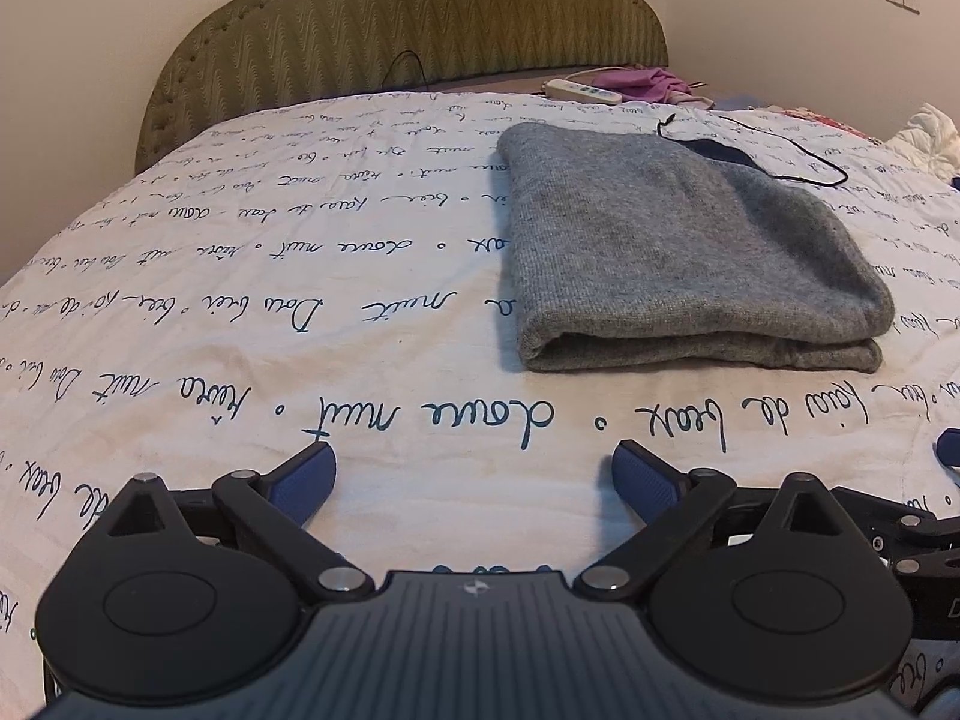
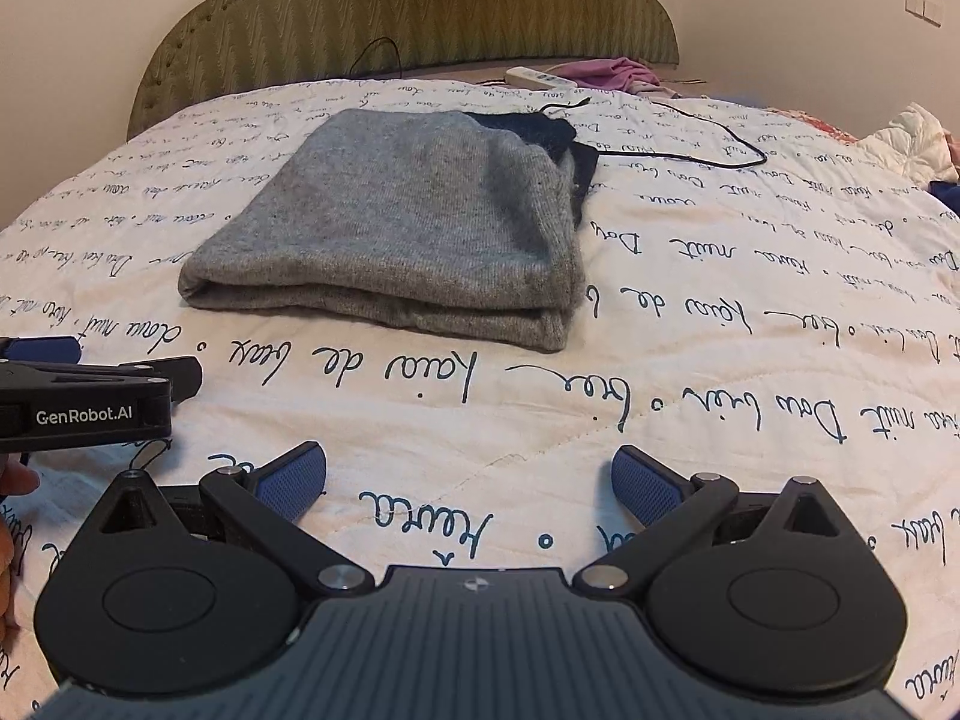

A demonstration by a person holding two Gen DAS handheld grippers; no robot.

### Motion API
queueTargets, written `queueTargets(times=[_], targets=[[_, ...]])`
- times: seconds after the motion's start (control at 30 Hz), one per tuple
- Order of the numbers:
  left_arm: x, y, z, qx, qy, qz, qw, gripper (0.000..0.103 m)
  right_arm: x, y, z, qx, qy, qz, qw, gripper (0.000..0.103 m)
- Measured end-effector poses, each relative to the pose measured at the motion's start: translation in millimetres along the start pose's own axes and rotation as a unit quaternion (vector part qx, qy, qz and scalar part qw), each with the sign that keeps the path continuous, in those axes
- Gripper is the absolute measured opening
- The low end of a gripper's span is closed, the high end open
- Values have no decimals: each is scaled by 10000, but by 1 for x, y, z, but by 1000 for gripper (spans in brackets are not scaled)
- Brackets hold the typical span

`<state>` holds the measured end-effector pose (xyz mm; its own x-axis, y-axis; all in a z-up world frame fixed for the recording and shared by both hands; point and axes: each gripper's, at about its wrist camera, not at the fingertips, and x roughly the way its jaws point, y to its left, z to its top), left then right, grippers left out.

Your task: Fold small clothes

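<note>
A grey knit garment [image 1: 672,240] lies folded into a thick rectangle on the white quilt [image 1: 300,360] with blue handwriting. A dark blue edge shows at its far right corner [image 2: 558,132]. My left gripper [image 1: 474,480] hovers over bare quilt, nearer to me than the garment and slightly left of it. Its blue pads stand wide apart with nothing between them. My right gripper [image 2: 468,483] is likewise open and holds nothing, short of the garment's [image 2: 408,216] near fold. The left gripper's body [image 2: 84,402] shows at the left edge of the right wrist view.
A green padded headboard [image 1: 414,18] stands at the far end. A black cable [image 2: 690,144] runs across the quilt behind the garment. A white power strip [image 1: 582,90] and purple cloth [image 1: 642,81] lie near the headboard. More white fabric [image 2: 912,138] is piled at the right.
</note>
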<state>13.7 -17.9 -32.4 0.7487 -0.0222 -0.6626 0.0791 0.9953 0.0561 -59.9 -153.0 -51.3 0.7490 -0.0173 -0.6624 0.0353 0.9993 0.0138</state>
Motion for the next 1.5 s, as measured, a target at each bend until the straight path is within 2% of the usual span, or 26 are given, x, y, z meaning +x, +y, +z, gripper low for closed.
queueTargets(times=[1.5], targets=[[2, -4, -8, 64, -123, 198, 9997, 103, 3, 0, -12, -35, -284, -46, 9996, 103]])
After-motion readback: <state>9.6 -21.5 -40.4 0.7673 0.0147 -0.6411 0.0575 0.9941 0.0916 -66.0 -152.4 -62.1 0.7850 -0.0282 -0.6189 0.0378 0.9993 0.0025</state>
